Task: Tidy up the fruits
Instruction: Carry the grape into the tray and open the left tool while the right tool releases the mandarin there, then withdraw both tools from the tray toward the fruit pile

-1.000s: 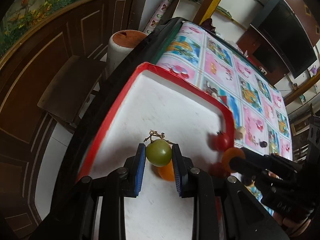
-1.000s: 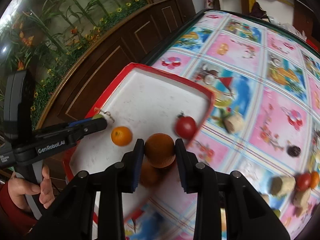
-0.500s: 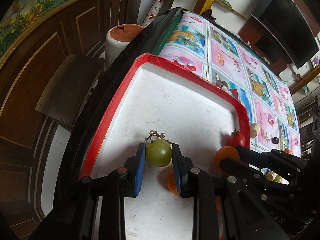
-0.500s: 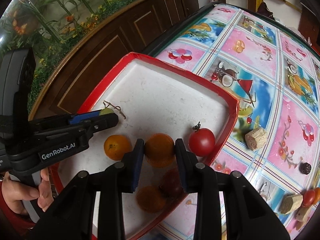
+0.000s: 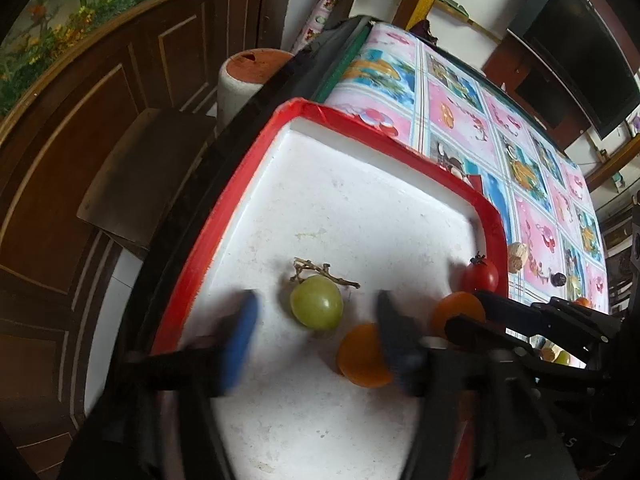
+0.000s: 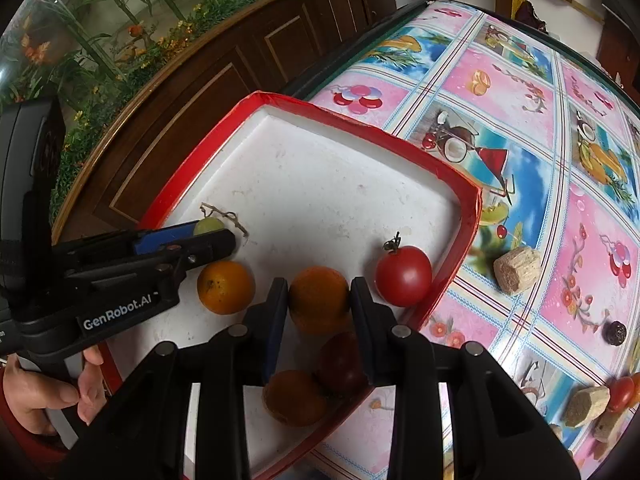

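Left gripper (image 5: 316, 332) spread wide, fingers blurred, around a green grape (image 5: 316, 307) lying on the red-rimmed tray (image 5: 224, 216) | orange (image 5: 362, 356) just right | tomato (image 5: 481, 277) at right rim | counter (image 5: 460, 116) beyond

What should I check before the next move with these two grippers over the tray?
1. Left gripper open, fingers apart: ok.
2. Grape on tray, free of both fingers: ok.
3. Right gripper shut on orange: ok.
4. Held orange over tray: ok.
5. Landing spot: tomato and second orange flank it closely: cannot tell.
6. Fruit left on table: not ok.
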`<action>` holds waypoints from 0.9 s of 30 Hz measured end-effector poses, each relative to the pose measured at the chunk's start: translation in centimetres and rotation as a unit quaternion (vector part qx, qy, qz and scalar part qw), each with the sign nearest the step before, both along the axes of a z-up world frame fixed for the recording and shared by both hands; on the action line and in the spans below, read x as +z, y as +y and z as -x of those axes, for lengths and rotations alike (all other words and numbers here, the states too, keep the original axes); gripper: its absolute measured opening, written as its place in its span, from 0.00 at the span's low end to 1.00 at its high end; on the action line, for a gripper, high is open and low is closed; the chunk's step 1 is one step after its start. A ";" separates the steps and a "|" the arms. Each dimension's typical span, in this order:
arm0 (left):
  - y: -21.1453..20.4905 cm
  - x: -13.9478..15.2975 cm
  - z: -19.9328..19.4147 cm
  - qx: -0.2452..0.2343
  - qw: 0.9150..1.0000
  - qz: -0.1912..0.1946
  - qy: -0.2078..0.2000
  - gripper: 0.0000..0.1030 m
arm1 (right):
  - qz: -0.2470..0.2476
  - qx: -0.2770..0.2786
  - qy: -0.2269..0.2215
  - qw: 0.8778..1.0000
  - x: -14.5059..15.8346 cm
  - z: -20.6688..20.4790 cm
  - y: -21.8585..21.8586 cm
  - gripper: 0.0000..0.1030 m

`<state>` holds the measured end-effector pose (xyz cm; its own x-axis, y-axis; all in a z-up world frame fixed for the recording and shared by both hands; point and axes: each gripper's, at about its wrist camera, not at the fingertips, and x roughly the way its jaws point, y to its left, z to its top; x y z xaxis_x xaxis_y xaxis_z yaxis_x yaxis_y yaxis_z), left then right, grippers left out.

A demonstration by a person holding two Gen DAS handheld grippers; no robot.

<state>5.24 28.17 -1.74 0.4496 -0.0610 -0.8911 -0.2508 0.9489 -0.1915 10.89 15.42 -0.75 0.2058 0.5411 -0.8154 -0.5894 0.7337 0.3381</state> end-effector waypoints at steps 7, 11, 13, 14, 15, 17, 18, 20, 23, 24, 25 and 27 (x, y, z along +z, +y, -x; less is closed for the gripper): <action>0.3 0.9 0.6 0.014 1.000 0.004 -0.007 0.71 | -0.020 -0.005 -0.018 1.000 1.4 0.8 -1.6 0.51; -0.1 1.8 1.1 0.019 1.000 0.006 -0.021 0.76 | -0.033 -0.012 -0.027 0.999 2.3 1.6 -3.1 0.56; -0.5 2.0 1.2 0.018 1.000 0.007 -0.023 0.76 | -0.038 -0.017 -0.028 0.999 2.5 1.9 -3.9 0.63; -0.7 2.1 1.3 0.017 1.000 0.008 -0.023 0.76 | -0.040 -0.019 -0.027 0.999 2.5 2.1 -4.3 0.63; -0.9 2.2 1.4 0.016 1.000 0.010 -0.025 0.76 | -0.040 -0.020 -0.026 0.999 2.5 2.2 -4.5 0.64; -1.3 2.5 1.6 0.016 0.999 0.017 -0.027 0.77 | -0.039 -0.021 -0.026 0.999 2.5 2.6 -5.0 0.69; -1.5 2.5 1.6 0.016 0.999 0.019 -0.027 0.77 | -0.037 -0.023 -0.028 0.999 2.5 2.8 -5.2 0.74; -2.2 2.8 1.7 0.014 0.999 0.023 -0.030 0.77 | -0.035 -0.029 -0.034 0.998 2.6 3.2 -5.8 0.76; -3.4 3.2 1.9 0.005 0.999 0.025 -0.035 0.77 | -0.037 -0.037 -0.036 0.998 2.6 3.7 -6.9 0.77; -3.9 3.3 1.9 0.000 0.999 0.026 -0.037 0.77 | -0.039 -0.040 -0.035 0.998 2.6 3.9 -7.3 0.77; -4.3 3.4 1.9 -0.002 0.999 0.026 -0.038 0.77 | -0.041 -0.044 -0.035 0.998 2.7 4.0 -7.7 0.77; -5.4 3.6 1.9 -0.014 0.999 0.024 -0.039 0.77 | -0.043 -0.051 -0.036 0.997 2.7 4.3 -8.8 0.77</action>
